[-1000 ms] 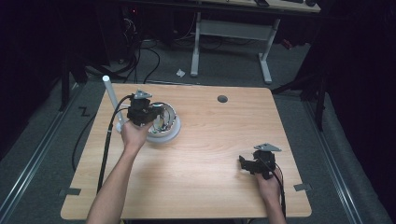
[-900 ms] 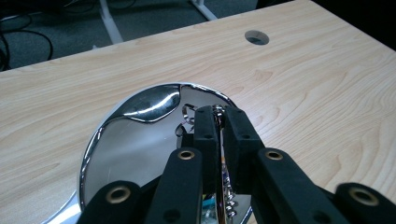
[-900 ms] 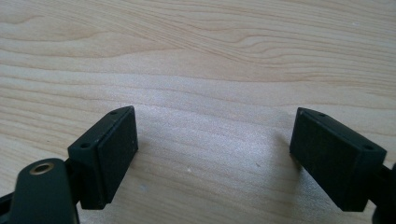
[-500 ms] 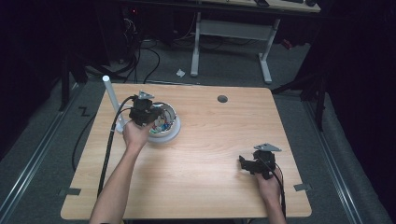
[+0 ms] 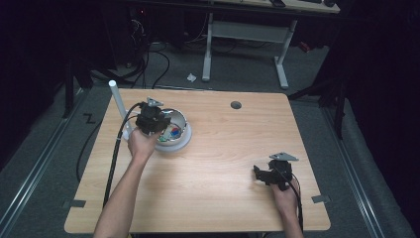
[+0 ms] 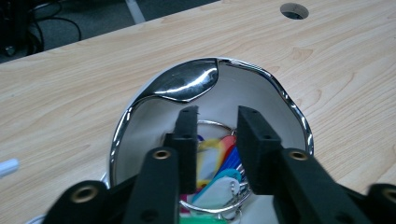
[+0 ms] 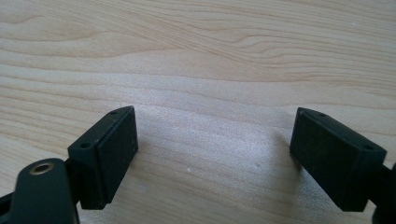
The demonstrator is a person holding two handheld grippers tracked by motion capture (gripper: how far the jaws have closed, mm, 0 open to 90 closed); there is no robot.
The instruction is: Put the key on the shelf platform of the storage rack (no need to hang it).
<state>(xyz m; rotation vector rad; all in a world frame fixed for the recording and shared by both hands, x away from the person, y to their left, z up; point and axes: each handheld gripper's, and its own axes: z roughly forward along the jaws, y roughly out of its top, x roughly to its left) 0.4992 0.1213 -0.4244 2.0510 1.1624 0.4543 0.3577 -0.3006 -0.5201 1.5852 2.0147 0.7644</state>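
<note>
Left tool (image 6: 217, 140), jaws just parted, hung empty above key tags (image 6: 219, 161) inside steel bowl (image 6: 187, 86); right tool (image 7: 212, 161) stood wide open, empty, over bare surface (image 5: 233, 148) near its front-right edge.

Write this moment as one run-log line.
left gripper: over bowl, jaws just opening, clear of key tags | right gripper: open over table

Left hand-held gripper (image 6: 212, 135) jaws are just opening over the bowl (image 6: 261, 88), coloured key tags (image 6: 219, 163) lying loose beneath them.
</note>
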